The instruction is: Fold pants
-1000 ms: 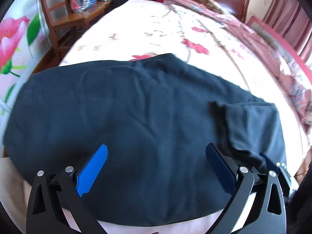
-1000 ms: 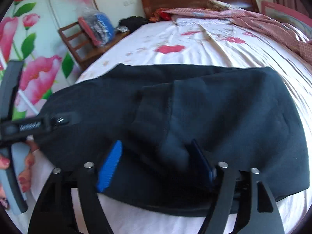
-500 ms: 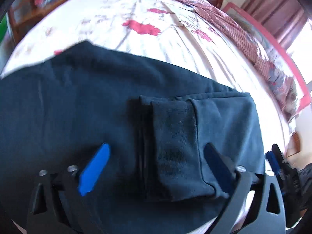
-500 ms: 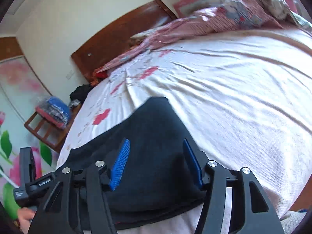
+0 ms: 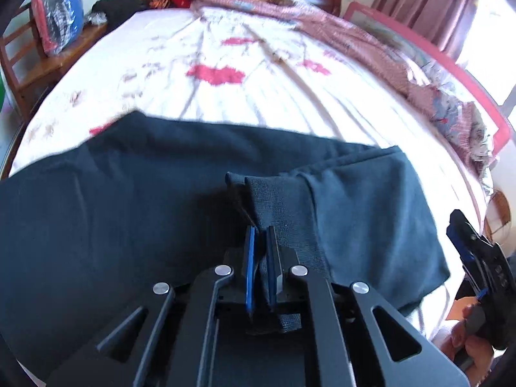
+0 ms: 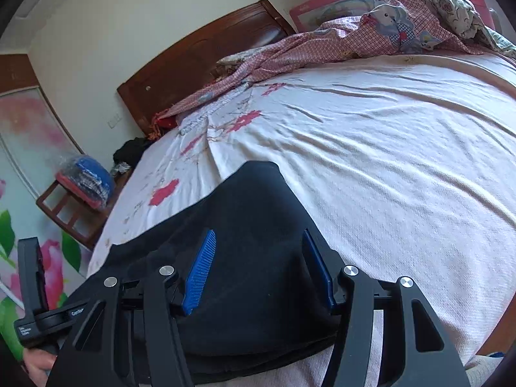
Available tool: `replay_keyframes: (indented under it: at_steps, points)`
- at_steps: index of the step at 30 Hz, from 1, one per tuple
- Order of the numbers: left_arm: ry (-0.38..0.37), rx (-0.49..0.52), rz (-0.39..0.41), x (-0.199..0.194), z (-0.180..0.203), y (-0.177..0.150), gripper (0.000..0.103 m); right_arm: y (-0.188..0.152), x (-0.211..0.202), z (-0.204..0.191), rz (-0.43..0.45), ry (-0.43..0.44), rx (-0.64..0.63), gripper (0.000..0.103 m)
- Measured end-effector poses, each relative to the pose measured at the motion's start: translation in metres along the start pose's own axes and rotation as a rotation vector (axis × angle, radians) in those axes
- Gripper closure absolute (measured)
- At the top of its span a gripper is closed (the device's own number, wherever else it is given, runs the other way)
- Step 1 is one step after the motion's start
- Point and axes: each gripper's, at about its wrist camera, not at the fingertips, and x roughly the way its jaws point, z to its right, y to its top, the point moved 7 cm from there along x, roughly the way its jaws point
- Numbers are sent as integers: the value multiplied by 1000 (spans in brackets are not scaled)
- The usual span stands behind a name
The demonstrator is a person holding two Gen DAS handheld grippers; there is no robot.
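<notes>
Dark navy pants (image 5: 113,219) lie spread across the near part of the bed, with a leg end folded back onto them at the right. My left gripper (image 5: 260,235) is shut on the ribbed cuff (image 5: 274,200) of that folded leg. In the right wrist view the pants (image 6: 251,200) lie under my right gripper (image 6: 258,242), which is open with its blue pads either side of the cloth's right end, holding nothing. The right gripper also shows at the right edge of the left wrist view (image 5: 474,248).
The bed (image 5: 258,48) has a white sheet with red flowers. A pink checked quilt (image 6: 354,38) is bunched along the far side by the wooden headboard (image 6: 200,51). A wooden chair (image 5: 38,54) with a bagged bundle stands left of the bed.
My left gripper has closed from wide open onto the ribbed cuff of the folded leg. My right gripper has let go and swung to the pants' right end, staying open.
</notes>
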Motion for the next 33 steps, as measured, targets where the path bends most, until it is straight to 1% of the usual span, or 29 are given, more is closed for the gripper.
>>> replay_keyframes:
  at_steps: [2,3,5,6,7,8,9,10,11,12,13,14,15,16,17,19,21,23,26,28,29,30,31,32,33]
  points:
    - [-20,-9,37,-14,-1,2,97,3,-4,-7,16,28,-11,47]
    - [-9,-10,51,-18,-3,2,97,3,-3,-9,12,32,-18,47]
    - [18,-20,45,-16,-11,-2,97,-2,2,-12,-16,35,-31,47]
    - [40,-23,30,-11,-17,-5,97,-6,6,-12,-40,28,-37,47]
    - [62,-22,-8,2,-22,-12,97,-9,10,-11,-59,24,-37,47]
    - [68,-19,-26,9,-25,-17,97,-14,16,-10,-88,22,-32,46]
    - [74,-3,-21,13,-26,-19,97,-23,27,-8,-148,10,-28,46]
    - [93,42,-3,13,-21,-19,97,-30,33,-7,-172,-5,-42,46]
    - [107,74,3,12,-18,-19,96,-33,34,-11,-158,-31,-106,46]
    - [105,85,6,9,-17,-19,93,-35,34,-16,-160,-59,-161,46]
    - [84,64,8,5,-20,-18,89,-37,35,-21,-162,-88,-217,46]
    - [62,33,12,-2,-26,-18,74,-39,34,-23,-155,-107,-251,46]
    - [42,-18,30,-12,-38,-16,56,-38,33,-24,-147,-115,-255,46]
    - [42,-52,45,-22,-47,-17,46,-37,30,-25,-137,-113,-247,46]
    - [50,-86,63,-31,-59,-17,33,-36,26,-28,-124,-98,-239,46]
    - [81,-158,107,-52,-89,-20,32,-37,19,-42,-97,-55,-279,46]
    - [150,-210,131,-67,-122,-23,19,-43,15,-64,-84,-11,-365,46]
    - [227,-278,169,-88,-159,-35,18,-50,15,-86,-92,39,-406,46]
    - [317,-385,207,-115,-207,-53,16,-63,18,-114,-131,126,-405,46]
    - [381,-471,240,-131,-239,-68,16,-74,22,-130,-166,168,-437,46]
    - [409,-513,250,-137,-253,-73,16,-81,26,-135,-192,180,-452,46]
    - [437,-570,248,-142,-265,-80,13,-91,33,-137,-238,180,-467,46]
    - [460,-638,253,-148,-281,-88,11,-103,42,-136,-294,153,-481,46]
    - [471,-691,263,-152,-293,-94,10,-109,46,-133,-309,137,-495,46]
    - [480,-728,271,-154,-300,-98,6,-110,44,-135,-278,142,-525,46]
